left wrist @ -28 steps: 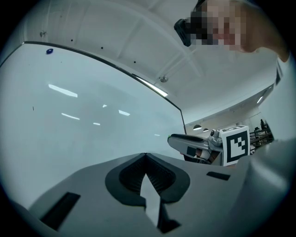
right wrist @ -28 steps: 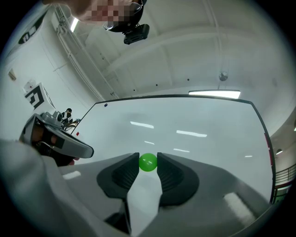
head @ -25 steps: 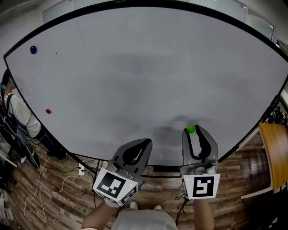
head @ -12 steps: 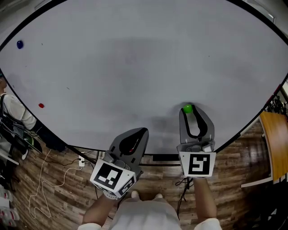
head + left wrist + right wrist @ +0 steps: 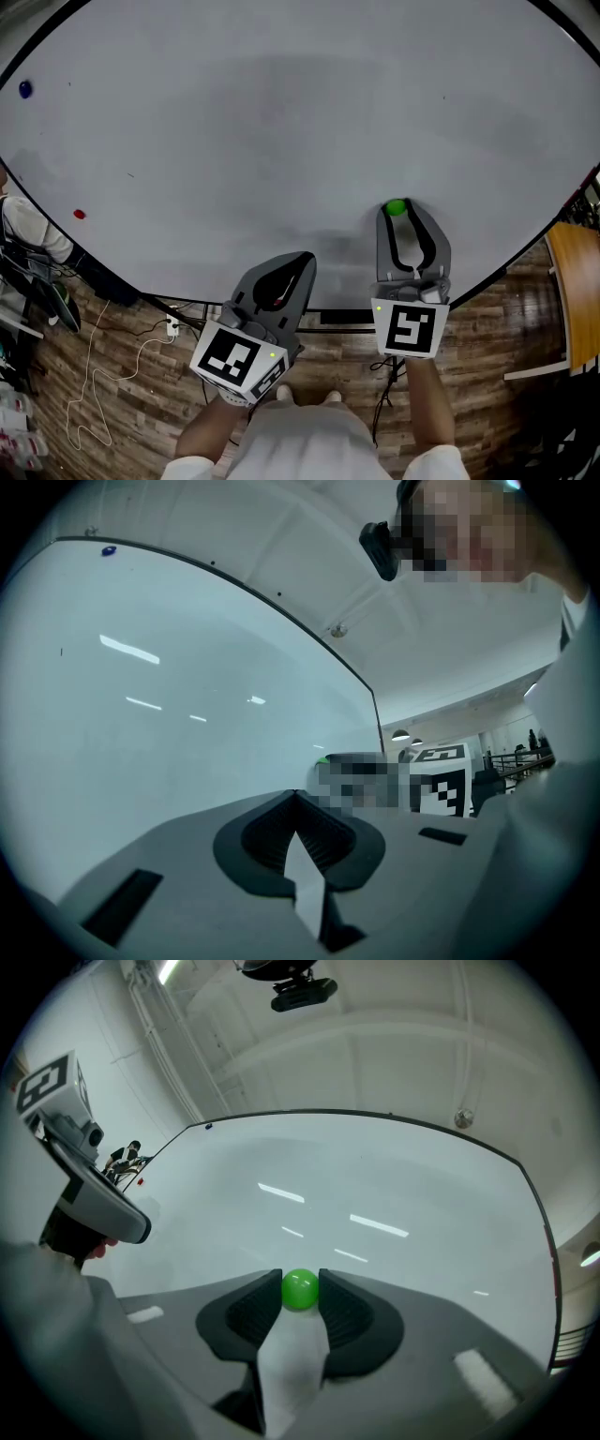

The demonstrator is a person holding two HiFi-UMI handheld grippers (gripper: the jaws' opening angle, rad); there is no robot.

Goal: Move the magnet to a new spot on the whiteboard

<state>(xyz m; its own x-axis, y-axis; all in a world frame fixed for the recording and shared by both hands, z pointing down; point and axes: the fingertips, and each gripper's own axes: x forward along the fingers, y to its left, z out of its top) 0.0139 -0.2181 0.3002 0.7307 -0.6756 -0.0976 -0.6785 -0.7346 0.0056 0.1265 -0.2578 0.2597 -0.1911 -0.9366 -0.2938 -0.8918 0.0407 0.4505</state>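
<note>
The whiteboard point(image 5: 281, 112) spreads wide above both grippers, with its dark frame point(image 5: 187, 302) curving along the lower edge near them. Open white surface runs up, left and right of the green magnet point(image 5: 396, 207). A blue magnet point(image 5: 24, 89) and a red magnet point(image 5: 79, 215) sit well apart from it at the far left. The right gripper point(image 5: 397, 214) is clamped on the green magnet, a small glossy ball pinched at the very tips between the ribbed dark pads point(image 5: 343, 1314). It appears to rest against the board low on the right, near the frame, though contact is hard to confirm. The left gripper point(image 5: 298, 258) hangs beside it to the left, over the board's bottom edge, its grey jaws closed together on nothing. Streaks of ceiling light glint on the smooth board, and wooden floor point(image 5: 122, 412) lies below the frame
</note>
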